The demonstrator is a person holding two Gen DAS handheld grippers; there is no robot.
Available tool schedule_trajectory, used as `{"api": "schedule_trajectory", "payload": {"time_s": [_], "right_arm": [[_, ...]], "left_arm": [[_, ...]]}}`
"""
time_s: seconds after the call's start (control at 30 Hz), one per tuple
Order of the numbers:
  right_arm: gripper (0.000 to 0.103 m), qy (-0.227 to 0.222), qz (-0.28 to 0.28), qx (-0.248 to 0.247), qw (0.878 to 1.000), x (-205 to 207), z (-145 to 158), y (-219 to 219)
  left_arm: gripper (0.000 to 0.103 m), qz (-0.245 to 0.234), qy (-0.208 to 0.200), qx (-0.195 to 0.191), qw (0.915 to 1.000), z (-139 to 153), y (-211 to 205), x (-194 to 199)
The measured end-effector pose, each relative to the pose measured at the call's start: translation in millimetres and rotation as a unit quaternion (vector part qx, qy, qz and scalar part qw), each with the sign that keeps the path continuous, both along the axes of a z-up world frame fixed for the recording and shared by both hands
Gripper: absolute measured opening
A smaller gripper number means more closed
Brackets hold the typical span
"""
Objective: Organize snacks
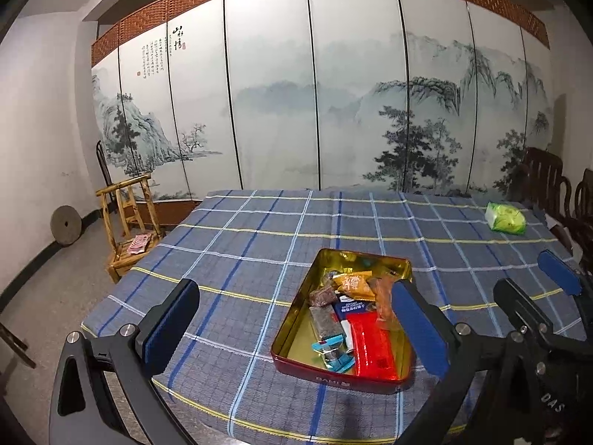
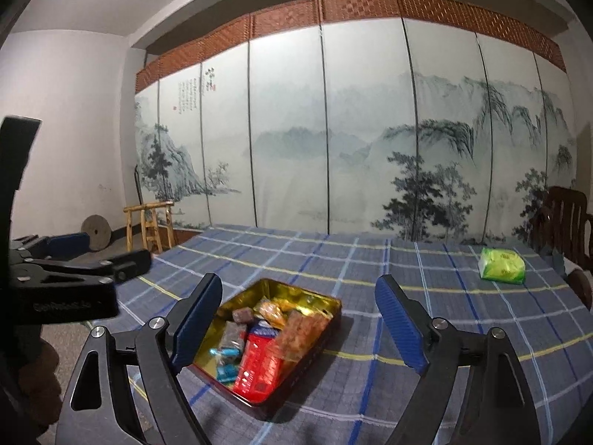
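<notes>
Snack tin [image 1: 292, 326] sits on the near part of the checked tablecloth [image 1: 237, 259], lid off, gold inside, red outer wall. In it we see a red packet [image 1: 370, 348], an orange packet [image 1: 352, 285], brown wrapped bars [image 1: 324, 319] and small blue-wrapped sweets [image 1: 333, 356], all loosely piled toward its right half.

A green packet [image 1: 506, 217] lies alone near the far right edge of the cloth, well apart from the tin. Nothing lies on the cloth between them.

Beyond the table: a bamboo chair [image 1: 129, 222] at left, a round stone wheel [image 1: 66, 224] leaning on the wall, dark chairs [image 2: 563, 222] at right, a painted screen [image 1: 296, 111] behind.

Our left gripper [image 1: 296, 319] is spread wide, its right finger overlapping the tin's right rim in view; we cannot tell if it touches. Our right gripper [image 2: 304, 322] is also wide apart above the tin, holding nothing.
</notes>
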State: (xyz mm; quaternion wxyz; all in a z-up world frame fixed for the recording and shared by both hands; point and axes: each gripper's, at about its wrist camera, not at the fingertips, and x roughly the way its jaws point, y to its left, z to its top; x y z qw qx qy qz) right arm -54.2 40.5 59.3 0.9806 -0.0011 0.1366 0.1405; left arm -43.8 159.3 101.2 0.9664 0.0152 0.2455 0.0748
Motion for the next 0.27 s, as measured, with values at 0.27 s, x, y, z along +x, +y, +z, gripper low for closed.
{"api": "schedule_trajectory", "payload": {"time_s": [0.27], "right_arm": [[0.087,0.094,-0.065,-0.042,0.993,55.2,-43.2,-65.5]], "left_arm": [[0.103,0.017,0.008,0.019,0.9996,-8.1,-7.1,12.4]]}}
